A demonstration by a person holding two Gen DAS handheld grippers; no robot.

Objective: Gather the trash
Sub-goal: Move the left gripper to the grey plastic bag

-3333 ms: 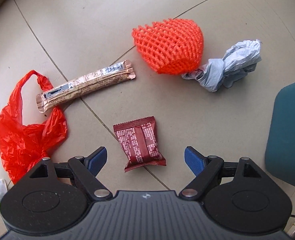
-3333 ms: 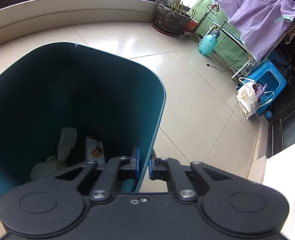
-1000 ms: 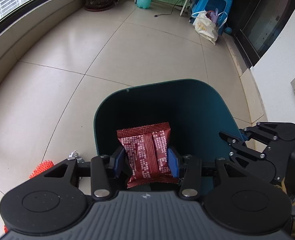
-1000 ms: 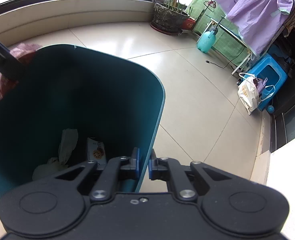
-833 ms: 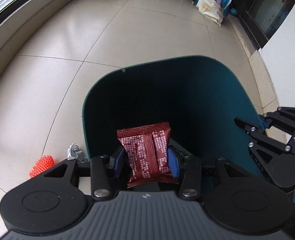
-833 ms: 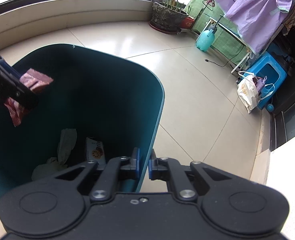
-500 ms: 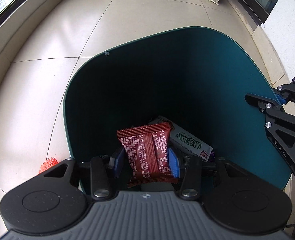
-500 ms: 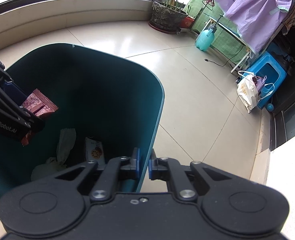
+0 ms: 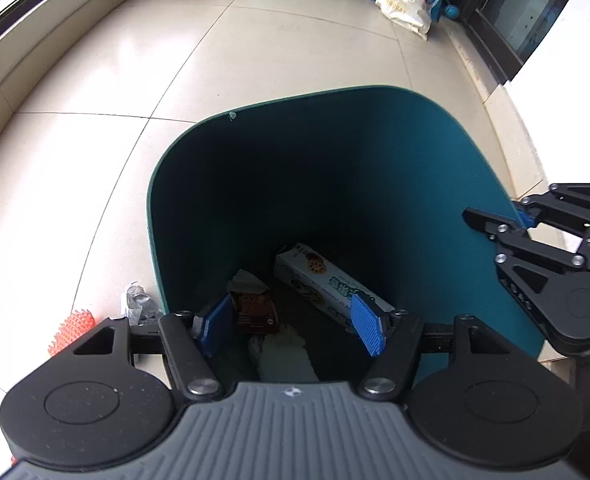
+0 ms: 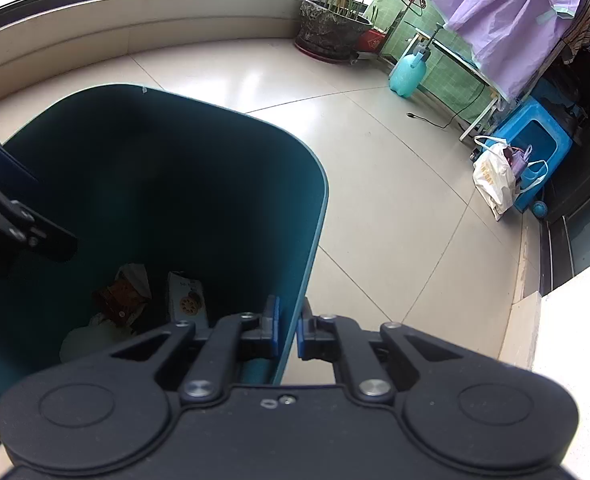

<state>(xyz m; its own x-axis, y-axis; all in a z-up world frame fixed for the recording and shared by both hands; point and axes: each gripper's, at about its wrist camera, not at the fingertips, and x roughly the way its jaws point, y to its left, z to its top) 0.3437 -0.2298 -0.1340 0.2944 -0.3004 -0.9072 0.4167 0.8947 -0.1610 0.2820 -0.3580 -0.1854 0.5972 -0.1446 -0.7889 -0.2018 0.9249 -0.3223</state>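
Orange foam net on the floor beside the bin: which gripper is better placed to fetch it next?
Left. The left gripper is open and empty over the teal bin, with the orange foam net just beside it. The right gripper is clamped on the bin's rim.

Bright window daylight glares off the floor [image 10: 251,76]; bin interior [image 9: 319,184] lies shadowed; fisheye edges curve.

Both wrist cameras look closely down into the bin [image 9: 395,152].

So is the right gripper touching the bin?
Touching. In the right wrist view the right gripper is shut on the bin rim, the teal wall pinched between its blue pads with no gap on either side.
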